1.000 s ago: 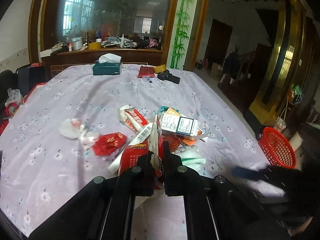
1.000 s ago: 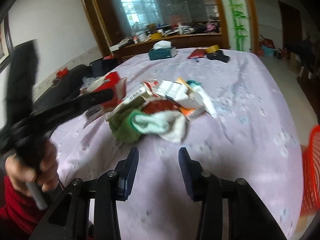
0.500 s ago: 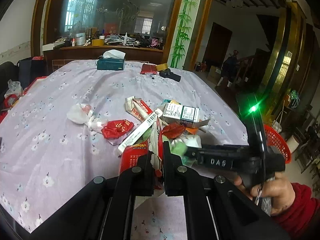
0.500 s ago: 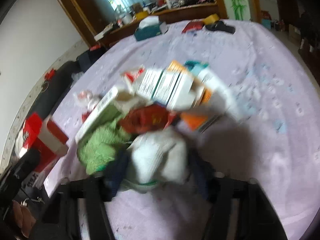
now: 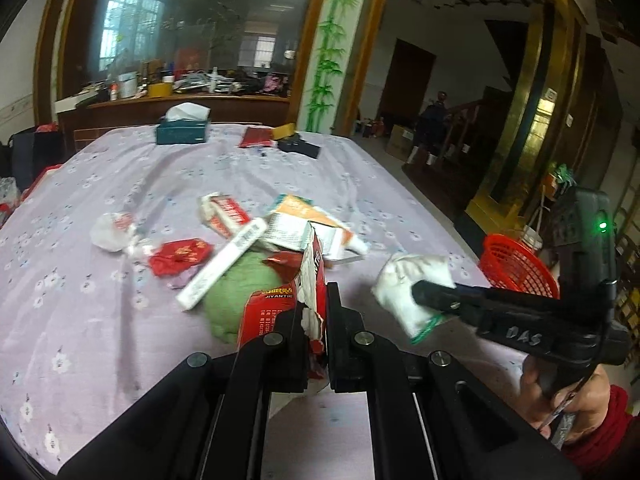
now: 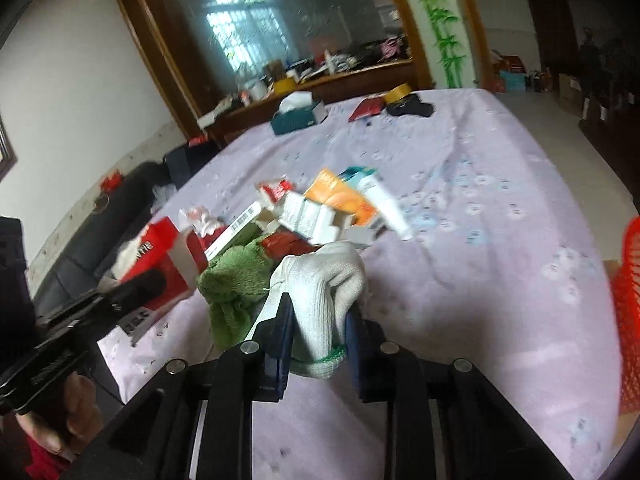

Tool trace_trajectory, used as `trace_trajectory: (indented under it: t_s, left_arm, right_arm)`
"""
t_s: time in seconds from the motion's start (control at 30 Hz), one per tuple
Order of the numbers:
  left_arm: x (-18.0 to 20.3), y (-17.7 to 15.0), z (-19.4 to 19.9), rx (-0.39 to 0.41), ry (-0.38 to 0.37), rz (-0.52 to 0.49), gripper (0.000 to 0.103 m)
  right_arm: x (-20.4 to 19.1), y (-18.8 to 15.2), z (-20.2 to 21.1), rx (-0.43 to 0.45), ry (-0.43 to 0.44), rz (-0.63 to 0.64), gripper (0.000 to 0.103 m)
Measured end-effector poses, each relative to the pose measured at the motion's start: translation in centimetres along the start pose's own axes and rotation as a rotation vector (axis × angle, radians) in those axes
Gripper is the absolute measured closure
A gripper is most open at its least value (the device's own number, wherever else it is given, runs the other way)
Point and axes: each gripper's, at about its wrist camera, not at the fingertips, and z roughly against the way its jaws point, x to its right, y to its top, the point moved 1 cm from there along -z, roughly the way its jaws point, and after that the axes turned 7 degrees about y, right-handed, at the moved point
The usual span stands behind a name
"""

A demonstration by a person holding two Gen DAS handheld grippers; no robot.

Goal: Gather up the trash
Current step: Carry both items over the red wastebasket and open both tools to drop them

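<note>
Since a second ago the right tool (image 6: 318,328) has been closed onto the white glove (image 6: 324,288), which is now lifted off the pile and pinched between its pads. The left tool (image 5: 314,320) is clamped narrowly on a torn red box (image 5: 280,300). Beyond them, a green cloth (image 5: 236,284) and cartons (image 5: 296,228) are left on the worktop (image 5: 100,320); a red basket (image 5: 516,268) is seen beside its right edge.

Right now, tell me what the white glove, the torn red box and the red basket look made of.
White glove: knitted cotton-like yarn, ribbed weave, green-edged cuff, matte. Torn red box: printed cardboard, white ragged tear edges. Red basket: probably moulded plastic, open lattice, slight sheen.
</note>
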Motion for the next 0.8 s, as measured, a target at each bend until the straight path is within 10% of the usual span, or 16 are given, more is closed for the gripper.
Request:
trace_trajectory:
  t_s: [0.8]
  left_arm:
    - [29.2, 5.7, -10.2, -0.159, -0.519, -0.212, 0.097]
  right_arm:
    - [19.8, -0.4, 23.0, 0.377, -0.388, -0.382, 0.077]
